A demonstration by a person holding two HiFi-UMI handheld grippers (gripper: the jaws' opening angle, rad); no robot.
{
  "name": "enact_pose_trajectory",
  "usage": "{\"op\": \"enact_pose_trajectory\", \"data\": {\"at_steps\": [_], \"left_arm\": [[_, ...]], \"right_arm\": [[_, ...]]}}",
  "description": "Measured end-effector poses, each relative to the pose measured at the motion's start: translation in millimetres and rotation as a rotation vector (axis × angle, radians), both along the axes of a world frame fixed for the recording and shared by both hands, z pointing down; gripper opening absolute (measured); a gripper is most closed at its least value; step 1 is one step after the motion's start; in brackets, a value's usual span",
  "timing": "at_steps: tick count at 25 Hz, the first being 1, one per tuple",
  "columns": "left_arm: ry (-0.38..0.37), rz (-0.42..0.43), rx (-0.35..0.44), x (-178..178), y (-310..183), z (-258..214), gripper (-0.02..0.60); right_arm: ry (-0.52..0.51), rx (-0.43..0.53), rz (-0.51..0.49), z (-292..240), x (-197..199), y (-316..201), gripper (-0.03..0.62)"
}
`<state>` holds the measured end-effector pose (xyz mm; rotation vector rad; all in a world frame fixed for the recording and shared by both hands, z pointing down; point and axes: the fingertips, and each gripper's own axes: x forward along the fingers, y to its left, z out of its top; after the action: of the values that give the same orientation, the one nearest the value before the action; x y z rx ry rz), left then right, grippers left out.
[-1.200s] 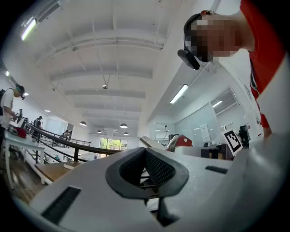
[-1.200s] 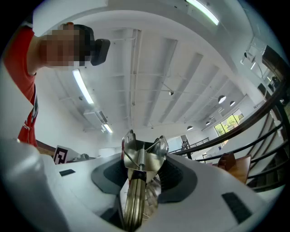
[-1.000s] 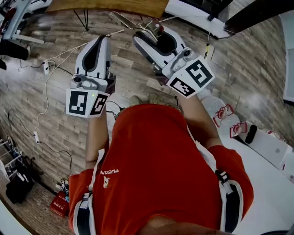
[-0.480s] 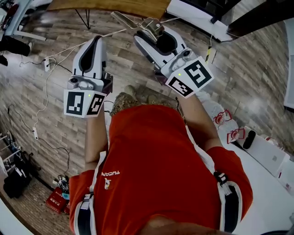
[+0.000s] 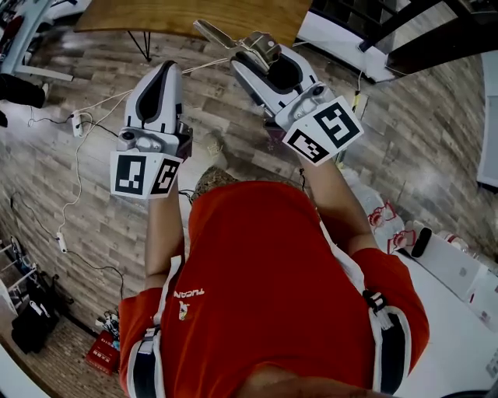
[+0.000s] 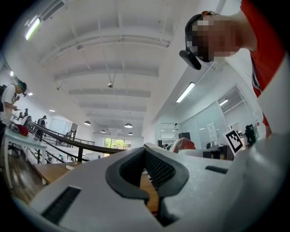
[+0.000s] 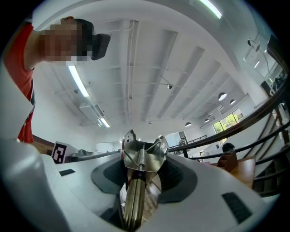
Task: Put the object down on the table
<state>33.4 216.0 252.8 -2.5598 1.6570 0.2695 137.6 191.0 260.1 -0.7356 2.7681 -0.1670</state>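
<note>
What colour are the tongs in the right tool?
Silver metal tongs, clearest in the right gripper view.

Bright ceiling strip lights (image 6: 186, 92), strong fisheye warp (black vignetted corners).

There are two grippers, the left gripper (image 5: 160, 71) and the right gripper (image 5: 266, 64), one pair of metal tongs (image 5: 212, 32), one wooden tabletop (image 5: 187, 13) and one person (image 5: 264, 272).
</note>
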Motion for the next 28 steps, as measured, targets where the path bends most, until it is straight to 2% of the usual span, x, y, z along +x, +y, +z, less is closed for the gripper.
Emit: {"op": "enact_pose_trajectory", "data": {"at_steps": [9,13,20,28], "left_arm": [[-0.010,0.066,0.006,-96,-110,-8,0.009],[-0.015,0.098,0.001,-126,-156,-5,0.009],[-0.015,0.136,-0.028,-162,-219,6,0.009],[0.002,0.107,-0.067,-163,-278,25,0.009]], "right_arm": [[0.036,-0.001,0.088,-4,-85,-106,0.190],[0.069,0.000,0.127,1,-112,-147,0.190],[0.132,-0.019,0.185,17,-144,-210,0.190],[0.191,-0.052,0.189,53,-143,-277,0.190]]}}
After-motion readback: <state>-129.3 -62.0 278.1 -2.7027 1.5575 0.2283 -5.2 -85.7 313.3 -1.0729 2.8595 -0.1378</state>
